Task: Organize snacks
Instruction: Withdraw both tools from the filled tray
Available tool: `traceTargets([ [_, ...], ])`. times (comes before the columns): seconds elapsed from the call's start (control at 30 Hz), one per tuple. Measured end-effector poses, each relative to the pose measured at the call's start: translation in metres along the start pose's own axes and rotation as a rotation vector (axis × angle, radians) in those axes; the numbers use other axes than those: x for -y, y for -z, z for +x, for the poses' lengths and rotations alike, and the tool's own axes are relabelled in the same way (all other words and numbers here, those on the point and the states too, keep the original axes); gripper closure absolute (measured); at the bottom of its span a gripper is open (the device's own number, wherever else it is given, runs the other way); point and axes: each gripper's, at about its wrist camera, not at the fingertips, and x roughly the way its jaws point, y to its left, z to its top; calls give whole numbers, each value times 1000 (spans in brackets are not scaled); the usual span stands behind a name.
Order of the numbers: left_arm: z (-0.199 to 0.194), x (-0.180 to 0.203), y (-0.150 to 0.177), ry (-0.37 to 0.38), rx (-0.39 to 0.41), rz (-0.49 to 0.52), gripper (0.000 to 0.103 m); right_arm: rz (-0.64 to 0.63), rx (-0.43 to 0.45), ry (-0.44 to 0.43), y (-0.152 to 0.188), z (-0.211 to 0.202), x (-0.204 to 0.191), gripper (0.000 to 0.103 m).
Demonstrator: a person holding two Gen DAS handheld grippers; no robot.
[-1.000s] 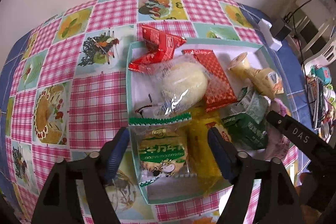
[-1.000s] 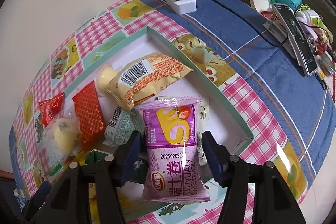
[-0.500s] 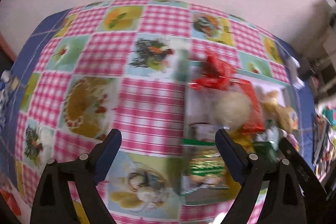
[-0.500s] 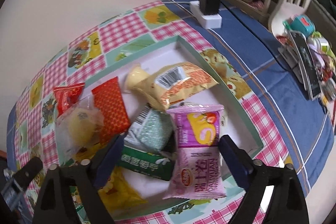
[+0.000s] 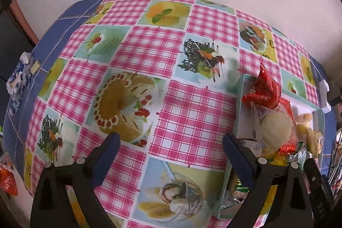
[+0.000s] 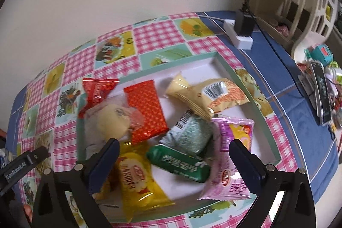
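In the right wrist view, the right gripper [image 6: 174, 160] was seen with its fingers spread wide and nothing held between them, hovering over the lower middle of the frame. Below it a shallow teal-rimmed tray [image 6: 259, 109] was filled with snacks: a purple snack packet [image 6: 229, 160] at lower right (its lower end lying over the tray's near rim), a green wafer packet [image 6: 181, 164] at centre, a yellow packet [image 6: 136, 181] at lower left, a red checked packet [image 6: 146, 108] above centre, and a pale bun in clear wrap [image 6: 111, 121] at left. A white power strip [image 6: 237, 35] was seen at upper right on the blue cloth.

In the left wrist view, the left gripper [image 5: 171, 157] was likewise held wide apart and empty, over the pink checked tablecloth [image 5: 192, 112], with the tray [image 5: 239, 99] confined to the right edge of the frame.
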Motion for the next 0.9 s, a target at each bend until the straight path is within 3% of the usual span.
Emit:
traceTargets([
  [0.4, -9, -17, 8, 8, -25, -31, 7, -65, 6, -62, 14, -17, -30, 0],
  [0.9, -33, -38, 49, -63, -7, 25, 7, -168, -9, -87, 62, -38, -61, 0],
])
